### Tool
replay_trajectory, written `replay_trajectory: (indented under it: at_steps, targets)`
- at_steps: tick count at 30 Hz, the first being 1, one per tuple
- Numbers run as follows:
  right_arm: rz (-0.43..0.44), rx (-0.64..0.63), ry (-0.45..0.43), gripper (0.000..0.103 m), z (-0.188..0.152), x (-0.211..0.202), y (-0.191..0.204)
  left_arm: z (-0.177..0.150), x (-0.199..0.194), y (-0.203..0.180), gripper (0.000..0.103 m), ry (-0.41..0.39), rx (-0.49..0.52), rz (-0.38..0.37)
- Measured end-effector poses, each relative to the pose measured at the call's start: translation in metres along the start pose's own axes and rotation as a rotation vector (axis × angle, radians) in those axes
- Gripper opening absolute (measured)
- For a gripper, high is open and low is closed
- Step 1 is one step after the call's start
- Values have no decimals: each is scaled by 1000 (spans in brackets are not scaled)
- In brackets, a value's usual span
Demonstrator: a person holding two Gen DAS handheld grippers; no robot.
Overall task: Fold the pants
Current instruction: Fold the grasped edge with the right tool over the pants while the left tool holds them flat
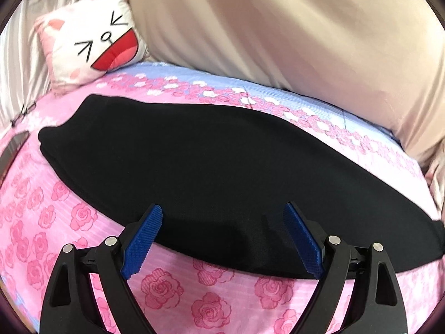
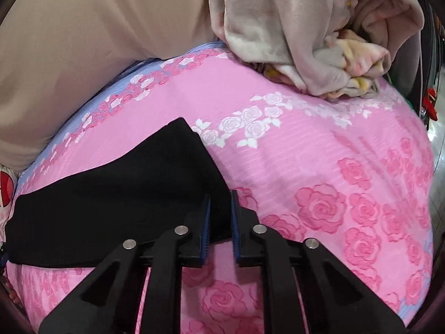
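Black pants [image 1: 194, 156] lie flat in a long folded strip across a pink rose-print bed sheet [image 1: 41, 211]. My left gripper [image 1: 222, 217] is open, its blue pads wide apart over the near edge of the pants, holding nothing. In the right wrist view the pants' end [image 2: 125, 189] lies at the left with a pointed corner toward the back. My right gripper [image 2: 220, 203] has its blue pads [image 2: 206, 222] close together on the near right corner of the pants, with black cloth showing between them.
A white and pink cat-face pillow [image 1: 91, 41] and a large beige pillow [image 1: 278, 33] lie at the head of the bed. A crumpled beige blanket [image 2: 319, 33] lies at the far right. Eyeglasses [image 1: 23, 114] and a phone [image 1: 14, 144] rest at the left.
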State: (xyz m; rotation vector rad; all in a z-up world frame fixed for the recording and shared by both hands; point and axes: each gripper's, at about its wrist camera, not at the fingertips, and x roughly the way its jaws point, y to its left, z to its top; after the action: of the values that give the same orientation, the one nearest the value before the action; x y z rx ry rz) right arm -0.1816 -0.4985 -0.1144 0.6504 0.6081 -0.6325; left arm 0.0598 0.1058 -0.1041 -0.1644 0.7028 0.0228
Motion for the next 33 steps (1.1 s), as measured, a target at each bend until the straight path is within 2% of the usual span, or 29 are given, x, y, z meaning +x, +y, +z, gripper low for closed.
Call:
replay_trajectory:
  at_steps: [2,3,4,7,8,10,11,12,13,15,18,21,25,29,33]
  targets:
    - [-36,-21,-4,41,2,-7,5,-1,9,-2,86,46,7,-6]
    - [-44,-11,-23,58,1,-11,4,-1,11,-1,86,56,1,-14]
    - [-38,6,-41,65,0,-15,0,-1,13,1,86,63,-9,-19]
    - [40,78,30,65,-3,0,-13,0,18,9,86,79,-49,-49]
    - [40,66,17,66,-5,1,-11,0,20,11,86,86,-60,-56]
    - [34,45,18,63,-4,2,-5,-1,21,11,86,90,-66,-61]
    - [56,56,20,57,-4,4,-4,-1,20,10,86,88,-62,-59]
    - [62,72,20,51,-3,6,-4,-1,20,9,86,86,-58,-57]
    - [58,82,23,34,-1,7,-4,-2,20,7,86,86,-55,-55]
    - [125,125,41,22,0,10,-5,-2,21,7,86,87,-58,-55]
    - [145,142,27,21,1,6,3,-2,22,10,86,91,-70,-67]
    - [248,191,-2,21,7,-7,15,-2,22,11,86,89,-81,-78]
    - [407,200,-24,21,20,-25,49,-2,21,14,86,84,-96,-97]
    - [557,136,-38,21,36,-45,117,-3,19,23,86,70,-138,-146]
    - [655,14,-18,21,45,-56,199,-5,16,33,86,52,-193,-208]
